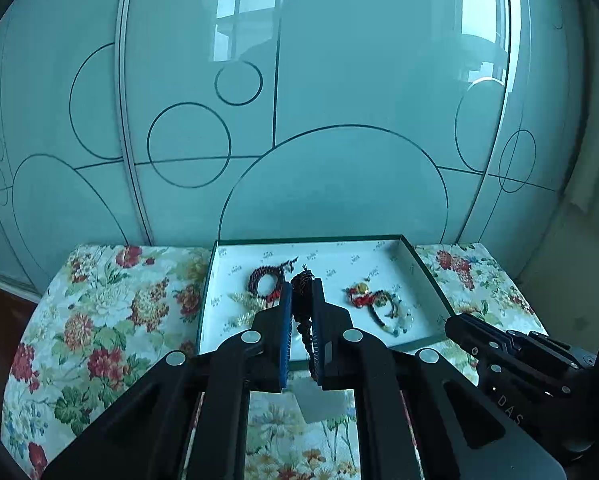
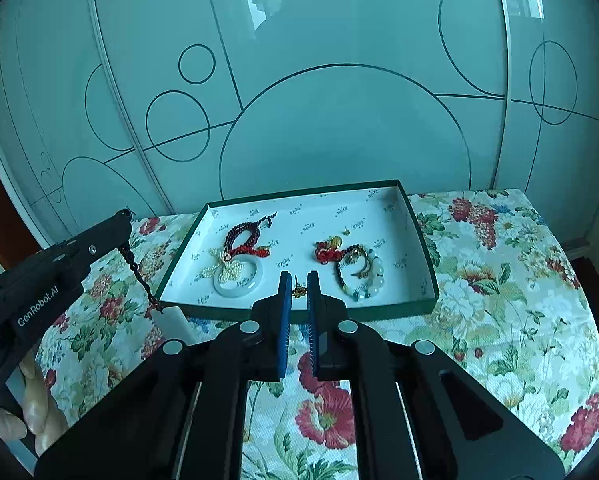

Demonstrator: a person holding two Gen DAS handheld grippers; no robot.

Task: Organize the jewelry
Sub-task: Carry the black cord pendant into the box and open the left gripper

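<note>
A shallow green-edged white tray (image 1: 427, 276) (image 2: 423, 240) sits on the floral cloth. In it lie a dark red bead loop (image 1: 265, 280) (image 2: 245, 236), a pearl flower piece on a white jade ring (image 2: 239, 274), a red knot charm (image 2: 327, 251) and a pale bead bracelet (image 1: 391, 314) (image 2: 363, 276). My left gripper (image 1: 302, 292) (image 2: 123, 232) is shut on a dark braided cord (image 1: 304, 316) (image 2: 139, 276) with a pale rectangular pendant (image 1: 319, 400) (image 2: 175, 324), held above the tray's near left edge. My right gripper (image 2: 298, 280) is shut on a small gold earring (image 2: 298, 291) over the tray's front edge.
The floral-cloth table (image 2: 499, 300) stands against a frosted glass wardrobe door (image 2: 339, 80) with circle patterns. Bare cloth lies left (image 1: 99, 320) and right of the tray. The right gripper body (image 1: 519, 360) shows at the lower right of the left wrist view.
</note>
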